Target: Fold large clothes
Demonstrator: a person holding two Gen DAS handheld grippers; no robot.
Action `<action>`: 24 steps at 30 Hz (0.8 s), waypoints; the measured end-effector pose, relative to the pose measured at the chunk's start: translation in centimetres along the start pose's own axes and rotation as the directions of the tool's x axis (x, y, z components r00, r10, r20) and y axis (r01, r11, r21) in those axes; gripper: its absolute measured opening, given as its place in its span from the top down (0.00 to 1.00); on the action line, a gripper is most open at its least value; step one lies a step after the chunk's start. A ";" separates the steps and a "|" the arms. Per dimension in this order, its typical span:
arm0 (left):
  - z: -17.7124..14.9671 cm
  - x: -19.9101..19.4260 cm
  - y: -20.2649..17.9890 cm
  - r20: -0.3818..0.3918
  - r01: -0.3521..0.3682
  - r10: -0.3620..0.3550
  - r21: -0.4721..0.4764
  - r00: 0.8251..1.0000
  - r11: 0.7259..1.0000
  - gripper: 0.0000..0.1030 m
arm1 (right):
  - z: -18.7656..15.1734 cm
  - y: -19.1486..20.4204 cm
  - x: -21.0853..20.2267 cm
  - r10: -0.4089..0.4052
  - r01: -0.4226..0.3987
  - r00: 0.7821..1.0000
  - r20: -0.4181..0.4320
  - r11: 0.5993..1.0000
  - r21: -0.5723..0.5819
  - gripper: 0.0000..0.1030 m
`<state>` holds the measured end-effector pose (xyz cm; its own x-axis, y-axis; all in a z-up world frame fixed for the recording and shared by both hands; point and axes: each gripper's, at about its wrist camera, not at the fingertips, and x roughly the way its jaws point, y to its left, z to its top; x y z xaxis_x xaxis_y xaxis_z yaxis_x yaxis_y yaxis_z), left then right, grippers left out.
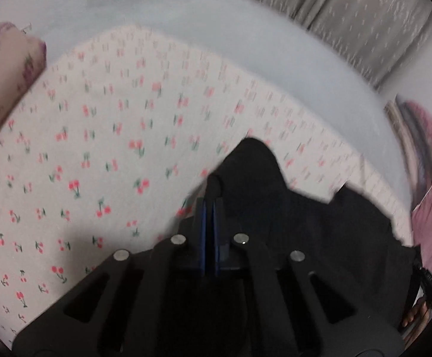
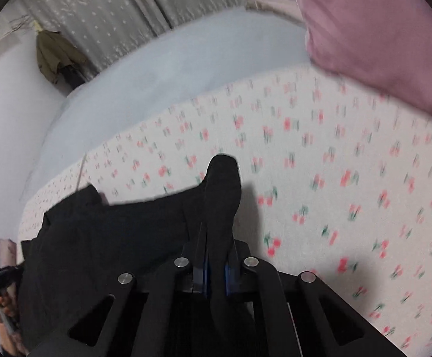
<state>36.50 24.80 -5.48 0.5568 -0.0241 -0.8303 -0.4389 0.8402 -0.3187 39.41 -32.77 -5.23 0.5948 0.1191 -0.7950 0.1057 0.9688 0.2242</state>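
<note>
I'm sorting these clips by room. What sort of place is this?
Most likely a bedroom: a cherry-print sheet spread over a pale bed surface, a pink pillow at one side, and long patterned curtains behind.

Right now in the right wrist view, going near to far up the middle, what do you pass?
Right gripper shut on the black garment → cherry-print sheet → pale blue bed surface → grey curtain.
</note>
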 end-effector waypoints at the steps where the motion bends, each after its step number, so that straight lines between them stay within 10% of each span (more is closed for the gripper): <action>1: 0.6 -1.0 -0.1 0.046 0.031 -0.030 -0.021 0.998 0.999 0.95 | 0.8 0.6 -1.8 -0.008 0.008 0.998 0.056 1.000 -0.002 0.95; 9: 3.2 -2.3 -2.8 0.291 -0.070 0.067 0.000 0.954 0.998 0.96 | 4.9 3.7 -6.1 -0.076 0.087 0.942 0.327 0.996 -0.019 0.95; 14: 1.2 6.6 -2.4 0.167 -0.266 0.255 0.042 0.952 0.963 1.00 | 3.6 1.6 3.9 -0.237 0.240 0.962 0.137 0.971 -0.003 0.95; 24: 1.8 5.3 0.4 0.063 -0.153 0.155 -0.041 0.986 0.987 0.87 | 3.0 -0.9 6.7 -0.230 0.228 0.973 0.017 0.972 0.064 0.82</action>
<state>40.54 26.00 -9.18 0.5254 0.1410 -0.8391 -0.5475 0.8109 -0.2066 45.71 -33.53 -9.06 0.5680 -0.1102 -0.8156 0.2893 0.9545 0.0725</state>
